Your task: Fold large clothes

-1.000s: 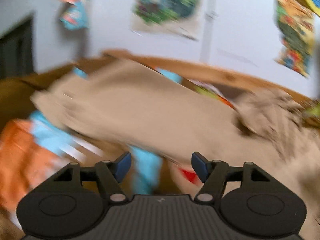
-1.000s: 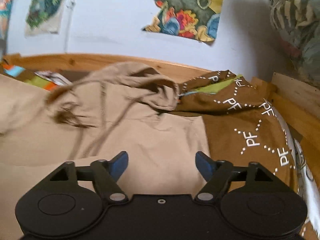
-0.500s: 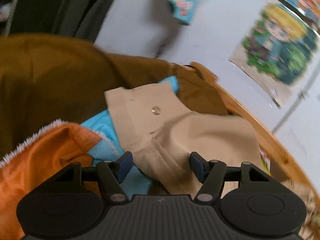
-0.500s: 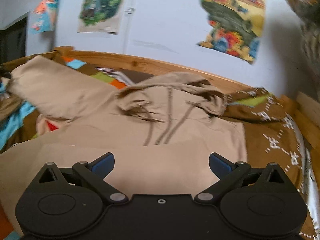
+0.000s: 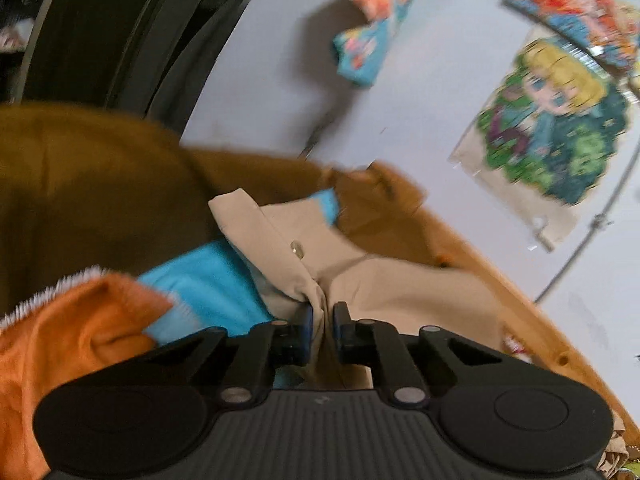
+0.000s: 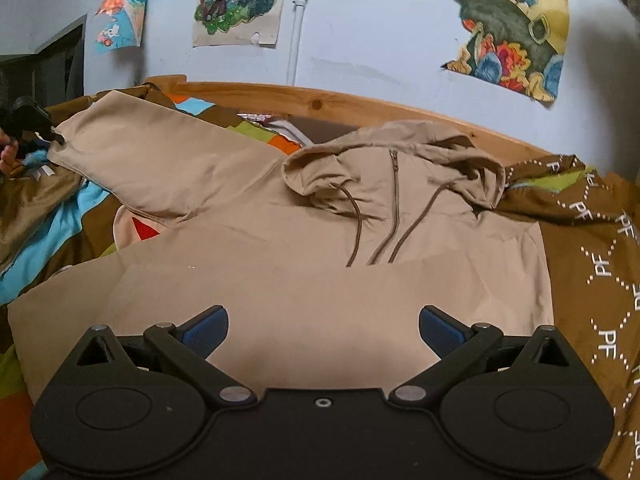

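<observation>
A beige zip hoodie [image 6: 320, 248] lies face up on the bed, its hood toward the wooden headboard and its left sleeve stretched out to the far left. My left gripper [image 5: 322, 316] is shut on the cuff end of that beige sleeve [image 5: 320, 256], which has a metal snap. The left gripper also shows at the far left of the right wrist view [image 6: 28, 120]. My right gripper [image 6: 322, 326] is open and empty, hovering over the hoodie's lower body.
A brown patterned blanket [image 6: 592, 248] covers the bed's right side. Orange and blue fleece [image 5: 120, 312] lies under the sleeve at the left. The wooden headboard [image 6: 340, 100] runs along a poster-covered wall. A dark doorway [image 5: 100, 32] stands at the left.
My left gripper swung left to the sleeve cuff and shut on it. My right gripper opened wider and pulled back, bringing the whole hoodie into view.
</observation>
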`<state>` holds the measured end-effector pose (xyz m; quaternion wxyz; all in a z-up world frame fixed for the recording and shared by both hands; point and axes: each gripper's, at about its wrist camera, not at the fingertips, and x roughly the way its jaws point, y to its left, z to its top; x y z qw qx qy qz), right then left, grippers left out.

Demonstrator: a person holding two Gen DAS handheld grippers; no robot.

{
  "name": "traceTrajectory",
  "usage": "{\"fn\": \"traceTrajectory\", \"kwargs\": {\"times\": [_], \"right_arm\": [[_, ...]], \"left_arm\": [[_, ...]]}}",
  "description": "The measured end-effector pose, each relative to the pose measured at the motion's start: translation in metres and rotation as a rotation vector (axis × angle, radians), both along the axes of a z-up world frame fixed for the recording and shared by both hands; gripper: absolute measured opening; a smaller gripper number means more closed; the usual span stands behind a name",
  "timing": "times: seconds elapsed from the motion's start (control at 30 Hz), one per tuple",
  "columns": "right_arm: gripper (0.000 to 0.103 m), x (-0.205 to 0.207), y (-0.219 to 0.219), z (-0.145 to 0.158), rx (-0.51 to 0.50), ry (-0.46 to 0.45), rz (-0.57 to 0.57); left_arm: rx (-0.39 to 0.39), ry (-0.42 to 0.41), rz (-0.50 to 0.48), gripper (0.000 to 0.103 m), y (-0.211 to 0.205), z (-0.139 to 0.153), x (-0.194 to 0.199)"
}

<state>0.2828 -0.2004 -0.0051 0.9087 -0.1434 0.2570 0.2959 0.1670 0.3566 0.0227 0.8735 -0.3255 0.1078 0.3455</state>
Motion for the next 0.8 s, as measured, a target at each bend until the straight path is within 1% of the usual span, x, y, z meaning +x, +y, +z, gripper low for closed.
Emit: {"fn": "traceTrajectory", "kwargs": {"times": [0.03, 0.1, 0.17, 0.27, 0.33, 0.4, 0.5, 0.57, 0.63, 0.7, 0.77, 0.8], "right_arm": [[0.101, 0.0, -0.002, -0.001, 0.005, 0.005, -0.005], [0.101, 0.0, -0.005, 0.0, 0.018, 0.011, -0.015], [0.101, -0.001, -0.007, 0.002, 0.028, 0.01, -0.018], [0.101, -0.006, -0.012, 0.008, 0.036, -0.013, -0.016], [0.101, -0.01, -0.014, 0.012, 0.04, -0.03, -0.018], [0.101, -0.012, -0.018, 0.015, 0.05, -0.043, -0.027], [0.101, -0.012, -0.026, 0.021, 0.079, -0.05, -0.056], [0.101, -0.009, -0.034, 0.024, 0.107, -0.051, -0.095], [0.101, -0.005, -0.045, 0.025, 0.133, -0.053, -0.158], [0.101, 0.001, -0.058, 0.025, 0.155, -0.05, -0.226], [0.101, 0.008, -0.075, 0.021, 0.176, -0.037, -0.297], [0.101, 0.01, -0.083, 0.018, 0.184, -0.029, -0.323]], "left_arm": [[0.029, -0.011, -0.005, 0.008, -0.005, 0.005, 0.0], [0.111, -0.024, -0.015, 0.007, -0.021, 0.018, -0.001], [0.245, -0.031, -0.053, 0.007, -0.047, 0.034, -0.001], [0.475, -0.056, -0.156, 0.006, -0.097, 0.057, 0.002], [0.578, -0.071, -0.245, 0.006, -0.13, 0.069, 0.006], [0.638, -0.088, -0.338, 0.006, -0.163, 0.076, 0.011], [0.654, -0.136, -0.495, 0.006, -0.213, 0.077, 0.02], [0.642, -0.155, -0.6, 0.006, -0.242, 0.07, 0.026], [0.632, -0.156, -0.711, 0.006, -0.275, 0.056, 0.033], [0.614, -0.127, -0.828, 0.007, -0.304, 0.037, 0.04], [0.572, -0.069, -0.977, 0.011, -0.331, 0.012, 0.048], [0.534, -0.031, -1.056, 0.022, -0.342, -0.004, 0.052]]}}
